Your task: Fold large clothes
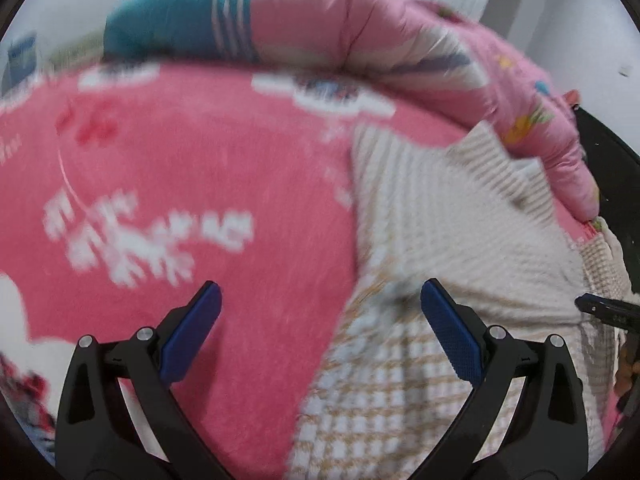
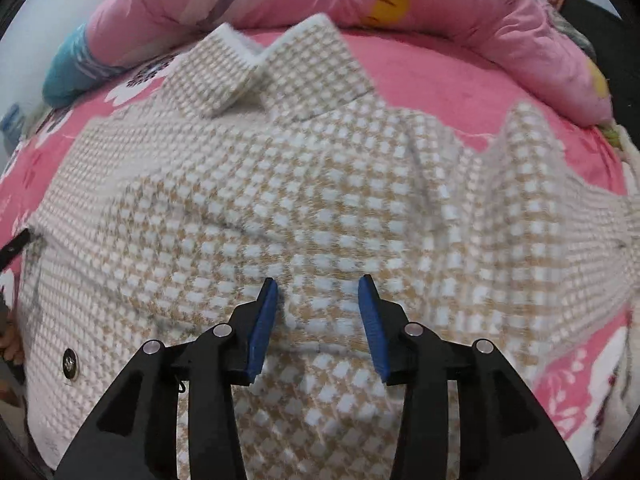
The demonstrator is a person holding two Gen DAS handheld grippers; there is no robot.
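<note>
**Soft checked coat lies spread on the bed, both grippers free of it**

Left wrist view: the left gripper hangs over the bed with its fingers spread wide and nothing between them. Under it the pink fleece blanket covers the bed, and the checked coat lies on that blanket toward the bed's right side, its near edge running under the right-hand finger. A rolled pink quilt lines the far edge of the bed, with a teal pillow beside it. The picture is blurred, so fine detail of the cloth is lost.

Right wrist view: the right gripper points down at the middle of the coat, fingers partly apart; a small ridge of cloth rises between them, but the pads do not appear to press on it. The coat is beige and white in small checks, thick and fuzzy, collar toward the quilt, a metal snap near the left front edge.

Judging by its looks, it is soft, limp and fairly heavy for cloth, not slippery and not fragile. It should sag from any single grip, so hems, shoulder seams or sleeve ends, one in each gripper, seem the best places to take hold.
</note>
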